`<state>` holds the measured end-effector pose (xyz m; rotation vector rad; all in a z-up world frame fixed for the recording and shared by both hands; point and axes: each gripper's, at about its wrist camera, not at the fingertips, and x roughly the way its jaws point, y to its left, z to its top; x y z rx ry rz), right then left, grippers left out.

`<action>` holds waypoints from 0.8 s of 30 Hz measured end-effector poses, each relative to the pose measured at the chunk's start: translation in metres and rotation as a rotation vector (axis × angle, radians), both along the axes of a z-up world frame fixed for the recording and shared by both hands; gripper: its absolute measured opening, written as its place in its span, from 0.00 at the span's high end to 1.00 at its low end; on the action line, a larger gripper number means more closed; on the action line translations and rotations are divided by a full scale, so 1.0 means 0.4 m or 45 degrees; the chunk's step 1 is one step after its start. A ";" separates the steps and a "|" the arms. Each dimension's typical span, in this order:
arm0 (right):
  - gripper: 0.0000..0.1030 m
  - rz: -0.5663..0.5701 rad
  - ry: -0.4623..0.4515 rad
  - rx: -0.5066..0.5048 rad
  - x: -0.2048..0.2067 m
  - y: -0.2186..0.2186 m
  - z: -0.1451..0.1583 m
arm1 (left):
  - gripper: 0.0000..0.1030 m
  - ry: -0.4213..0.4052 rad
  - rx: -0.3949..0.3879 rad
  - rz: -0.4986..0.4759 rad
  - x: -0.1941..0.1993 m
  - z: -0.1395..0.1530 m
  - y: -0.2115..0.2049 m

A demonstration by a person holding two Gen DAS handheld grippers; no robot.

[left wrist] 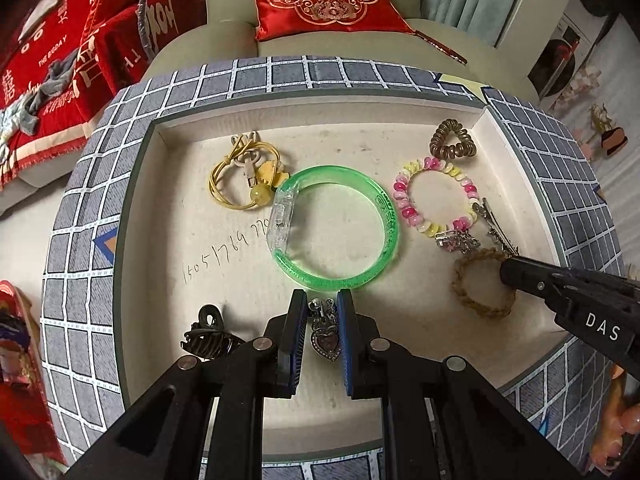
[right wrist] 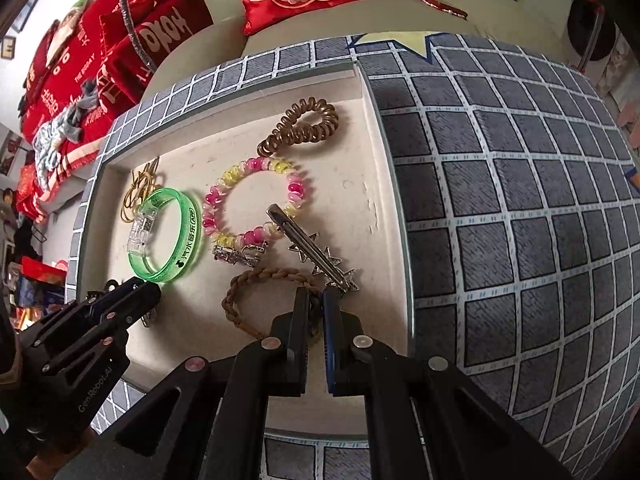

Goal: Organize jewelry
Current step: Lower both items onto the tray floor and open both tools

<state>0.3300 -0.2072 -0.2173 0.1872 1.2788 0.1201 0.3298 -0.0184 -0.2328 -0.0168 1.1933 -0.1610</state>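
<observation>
Left claw [left wrist: 323, 312]: its two blue pads stand on either side of a dark heart clip [left wrist: 325, 340] low in the tray; it grasps the clip, as far as I can judge.
Right claw [right wrist: 316, 304]: clenched tight on the near side of the brown braided band [right wrist: 256, 284], with the strand pinched between the pads.
Tray [left wrist: 136, 184]: a shallow beige tray sunk in a grey checked cover; all the jewelry lies inside it.
Far left: a black claw clip [left wrist: 206, 334] sits near the front wall, just beside the left claw.
Left of middle: a yellow cord bracelet [left wrist: 244, 172] with a bead, touching the green bangle [left wrist: 340, 228] in the middle.
Right of middle: a pink and yellow bead bracelet [left wrist: 434, 196], with a brown spiral hair tie [left wrist: 452, 140] behind it.
Right: a silver star hair clip [right wrist: 316, 252] lies slanted next to the bead bracelet, its end just beside the right claw.
Progress: pieces are already in the tray, loosely spread. I judge that the two gripped items are the step in hand; whether they are being placed or taken, I cannot tell. No grouping by kind is visible yet.
</observation>
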 end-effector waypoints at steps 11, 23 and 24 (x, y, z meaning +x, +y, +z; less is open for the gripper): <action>0.93 -0.004 -0.001 0.002 0.000 0.001 -0.001 | 0.71 -0.006 0.031 -0.009 -0.009 0.001 -0.006; 0.48 -0.030 -0.019 0.098 -0.028 -0.011 0.030 | 0.71 -0.066 0.041 0.012 -0.022 0.024 0.003; 0.48 -0.033 -0.028 0.101 -0.032 -0.012 0.038 | 0.71 -0.073 0.047 0.014 -0.023 0.026 0.004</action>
